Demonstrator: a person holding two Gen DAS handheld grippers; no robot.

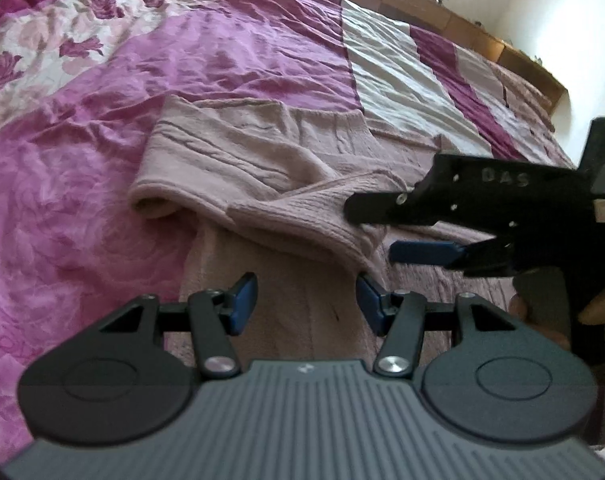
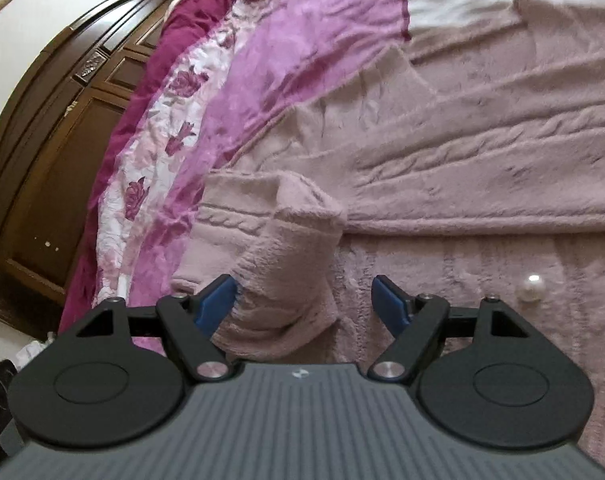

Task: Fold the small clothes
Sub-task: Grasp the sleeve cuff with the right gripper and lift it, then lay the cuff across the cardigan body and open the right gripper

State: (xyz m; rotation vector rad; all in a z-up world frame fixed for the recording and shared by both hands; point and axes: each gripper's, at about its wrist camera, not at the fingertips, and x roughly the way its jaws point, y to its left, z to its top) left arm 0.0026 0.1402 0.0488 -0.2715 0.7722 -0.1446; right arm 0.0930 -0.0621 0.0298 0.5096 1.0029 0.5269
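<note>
Pink knit sweater (image 1: 262, 152) lies flat on quilt (image 1: 82, 168), ahead of both tongs. Left gripper (image 1: 306, 300) jaws wide, holding nothing, over sweater body. Right gripper (image 2: 306, 300) jaws wide, sleeve cuff (image 2: 286, 264) between pads, not clamped. Sweater's far edge cut off in right view. Pearl button (image 2: 532, 286) just right of right pad. Open quilt left of left tongs.

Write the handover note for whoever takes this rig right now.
Left claw: open, empty, hovering over the sweater's hem side.
Right claw: open, jaws either side of the sleeve cuff, not closed on it.
Pink knit sweater lies on the bedspread, one sleeve folded in across the body.
A pearl button shows near the right claw.
Left: remaining folds of the body.
</note>
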